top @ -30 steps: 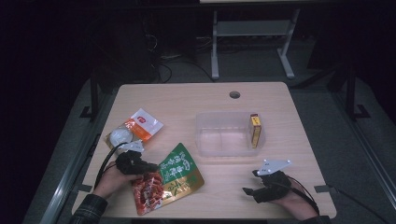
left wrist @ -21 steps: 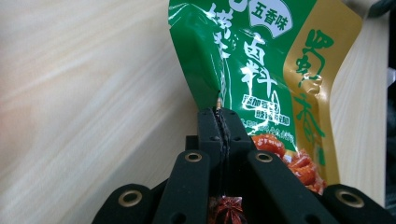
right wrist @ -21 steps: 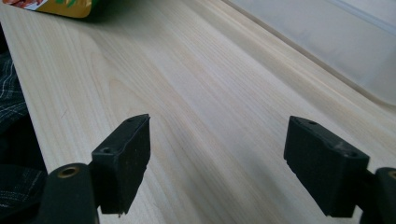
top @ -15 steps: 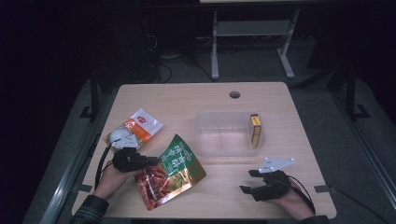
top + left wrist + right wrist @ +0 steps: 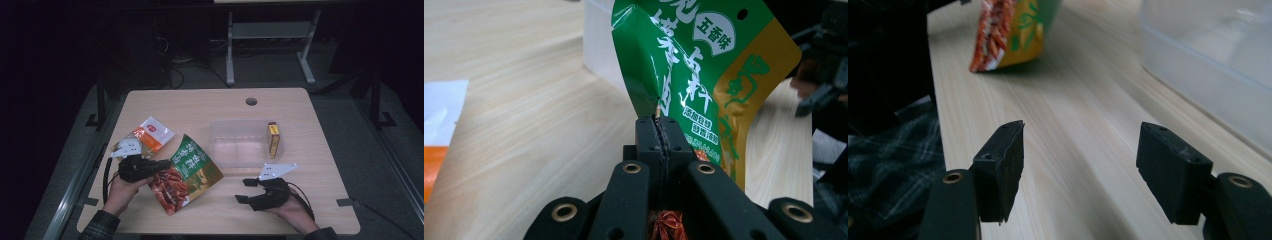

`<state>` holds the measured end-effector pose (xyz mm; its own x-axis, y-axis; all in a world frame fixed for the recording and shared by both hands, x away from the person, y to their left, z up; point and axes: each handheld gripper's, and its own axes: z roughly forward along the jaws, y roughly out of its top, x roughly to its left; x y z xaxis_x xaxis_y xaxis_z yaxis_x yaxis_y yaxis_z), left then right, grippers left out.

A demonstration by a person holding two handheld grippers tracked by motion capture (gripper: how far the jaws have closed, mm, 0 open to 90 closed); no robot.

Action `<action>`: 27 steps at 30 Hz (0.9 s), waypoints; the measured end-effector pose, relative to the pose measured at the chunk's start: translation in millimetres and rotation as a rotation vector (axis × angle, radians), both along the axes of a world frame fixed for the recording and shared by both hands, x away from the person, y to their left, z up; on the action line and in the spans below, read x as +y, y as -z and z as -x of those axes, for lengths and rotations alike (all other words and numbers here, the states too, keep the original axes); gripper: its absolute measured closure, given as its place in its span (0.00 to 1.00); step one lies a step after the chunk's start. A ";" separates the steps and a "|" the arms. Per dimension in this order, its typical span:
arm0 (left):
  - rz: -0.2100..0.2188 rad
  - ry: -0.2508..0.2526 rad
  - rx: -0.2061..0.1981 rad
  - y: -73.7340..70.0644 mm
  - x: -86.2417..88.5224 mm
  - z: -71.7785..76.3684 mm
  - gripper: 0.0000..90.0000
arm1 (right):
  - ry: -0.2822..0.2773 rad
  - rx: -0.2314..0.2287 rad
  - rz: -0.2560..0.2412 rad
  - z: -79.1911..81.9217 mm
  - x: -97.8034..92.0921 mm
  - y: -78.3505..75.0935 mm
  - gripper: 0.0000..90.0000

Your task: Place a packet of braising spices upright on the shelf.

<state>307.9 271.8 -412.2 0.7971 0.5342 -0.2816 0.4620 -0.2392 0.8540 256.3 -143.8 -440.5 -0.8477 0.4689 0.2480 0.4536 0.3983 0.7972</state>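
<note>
Sideways, pouch (image 5: 704,75) edge in left claw (image 5: 659,125)

green snack pouch (image 5: 704,65) | oval label "五香味" | other print too warped to read

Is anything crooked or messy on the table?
Nothing is spilled or broken. The green bag sits tilted, because the left gripper is shut on its edge and lifts it. The yellow box stands on edge inside the clear tub.
</note>
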 end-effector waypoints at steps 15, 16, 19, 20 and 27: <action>0.113 -0.019 -0.045 -10.5 -14.7 9.4 1.00 | -0.074 -0.039 -0.141 -21.9 63.1 -7.5 0.41; 0.119 -0.021 -0.048 -10.5 -15.6 9.8 1.00 | -0.068 -0.034 -0.158 -23.7 64.9 -7.4 0.41; 0.132 -0.021 -0.048 -10.5 -18.1 11.4 1.00 | -0.067 -0.027 -0.196 -28.5 71.6 -4.9 0.45; 0.132 -0.015 -0.050 -10.3 -18.8 11.3 1.00 | -0.066 -0.026 -0.209 -29.0 74.3 -4.2 0.47; 0.168 -0.035 -0.035 -7.9 -15.5 11.1 1.00 | -0.054 -0.027 -0.283 -38.2 80.8 -8.6 0.69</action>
<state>296.8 256.3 -404.4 0.7896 0.5099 -0.3413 0.4366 -0.0761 0.8964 294.6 -63.0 -432.0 -0.8776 0.3380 0.3400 0.4152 0.1814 0.8915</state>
